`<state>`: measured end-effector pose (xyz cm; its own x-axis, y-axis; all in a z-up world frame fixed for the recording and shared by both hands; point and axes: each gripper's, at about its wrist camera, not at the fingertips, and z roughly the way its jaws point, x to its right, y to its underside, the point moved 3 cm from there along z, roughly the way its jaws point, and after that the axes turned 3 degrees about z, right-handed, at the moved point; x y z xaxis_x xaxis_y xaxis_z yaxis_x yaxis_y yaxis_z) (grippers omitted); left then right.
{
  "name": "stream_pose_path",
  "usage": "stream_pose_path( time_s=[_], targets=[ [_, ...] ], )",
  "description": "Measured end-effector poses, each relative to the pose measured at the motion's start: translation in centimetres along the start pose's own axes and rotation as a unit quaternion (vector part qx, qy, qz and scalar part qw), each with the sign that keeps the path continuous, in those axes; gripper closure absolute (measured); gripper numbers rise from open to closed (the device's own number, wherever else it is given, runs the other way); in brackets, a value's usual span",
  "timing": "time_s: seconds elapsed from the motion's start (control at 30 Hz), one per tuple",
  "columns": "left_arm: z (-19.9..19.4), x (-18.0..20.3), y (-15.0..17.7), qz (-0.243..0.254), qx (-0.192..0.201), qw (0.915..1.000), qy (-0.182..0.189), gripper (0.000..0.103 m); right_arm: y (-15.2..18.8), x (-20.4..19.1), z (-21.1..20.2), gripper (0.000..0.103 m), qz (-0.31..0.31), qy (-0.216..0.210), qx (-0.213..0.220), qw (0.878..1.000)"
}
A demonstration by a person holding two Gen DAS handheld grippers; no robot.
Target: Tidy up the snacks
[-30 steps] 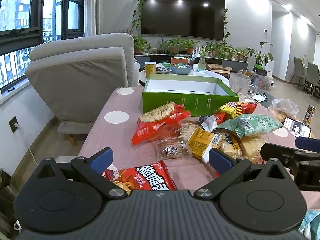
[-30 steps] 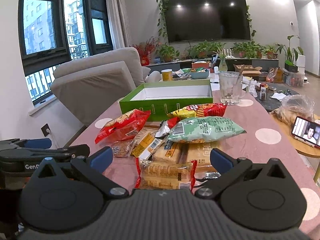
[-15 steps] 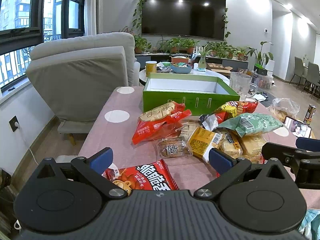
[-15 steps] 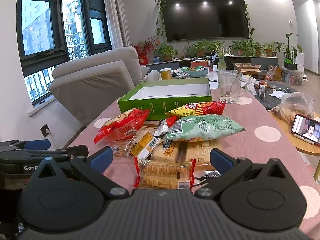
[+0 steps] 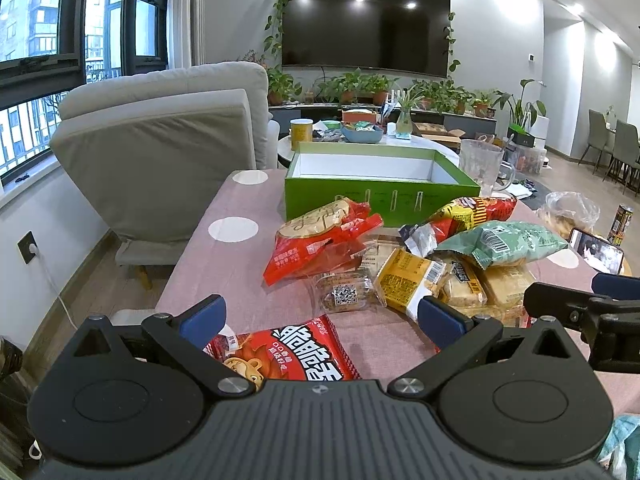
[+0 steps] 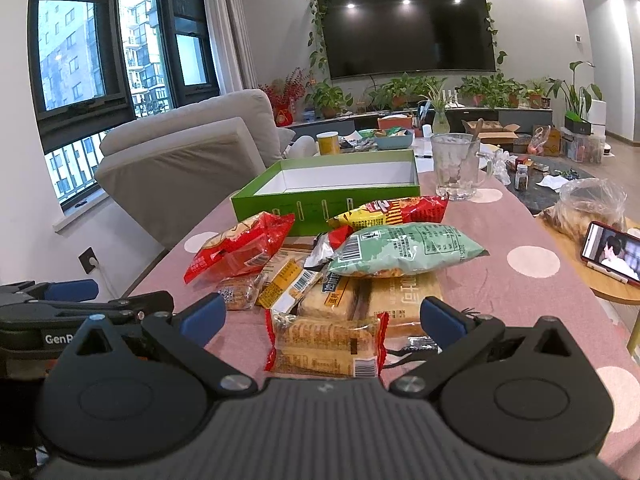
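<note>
Green cardboard box (image 5: 380,196) with white inside stands empty at the far end of the pink dotted desk (image 5: 240,276), so nothing is sorted yet; the pile of snack packets (image 6: 360,256) lies before it. Left gripper (image 5: 320,316) fingers are spread wide above a red crisp packet (image 5: 288,352), holding nothing. Right gripper (image 6: 322,314) fingers are spread around a red-edged biscuit pack (image 6: 326,344), not touching it.

I have bare tablecloth (image 5: 224,264) along the left edge for reaching the green box (image 5: 376,196). Straight ahead the snack pile (image 6: 340,256) blocks the way, touching the box front. A glass mug (image 6: 456,168) stands just beside the box's right corner.
</note>
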<state>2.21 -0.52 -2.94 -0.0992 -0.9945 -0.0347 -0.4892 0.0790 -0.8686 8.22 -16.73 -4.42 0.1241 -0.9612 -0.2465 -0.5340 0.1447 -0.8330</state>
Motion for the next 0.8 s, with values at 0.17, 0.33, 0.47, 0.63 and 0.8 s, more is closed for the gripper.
stream_pose_path(
  time_s=[0.17,0.33,0.47,0.63,0.8],
  targets=[
    [0.4,-0.3,0.0,-0.003,-0.003,1.0000,0.000,0.000,0.0,0.0,0.1,0.021,-0.001,-0.001,-0.001,1.000],
    [0.8,-1.3,-0.2,-0.014,-0.005,0.9999,0.004,0.000,-0.6,-0.3,0.9,0.021,-0.004,-0.003,-0.003,1.000],
    [1.2,-2.9,-1.3,-0.032,0.000,0.9995,0.008,0.000,-1.9,-0.9,1.7,0.021,-0.015,-0.007,0.002,1.000],
    [2.8,-4.7,-3.3,-0.049,0.006,0.9987,0.013,0.000,-4.4,-1.8,3.4,0.021,-0.014,-0.022,-0.001,1.000],
    [5.5,-6.1,-4.5,-0.063,-0.028,0.9968,0.040,0.001,-6.5,-2.2,6.1,0.021,-0.002,-0.038,-0.039,0.998]
  ],
)
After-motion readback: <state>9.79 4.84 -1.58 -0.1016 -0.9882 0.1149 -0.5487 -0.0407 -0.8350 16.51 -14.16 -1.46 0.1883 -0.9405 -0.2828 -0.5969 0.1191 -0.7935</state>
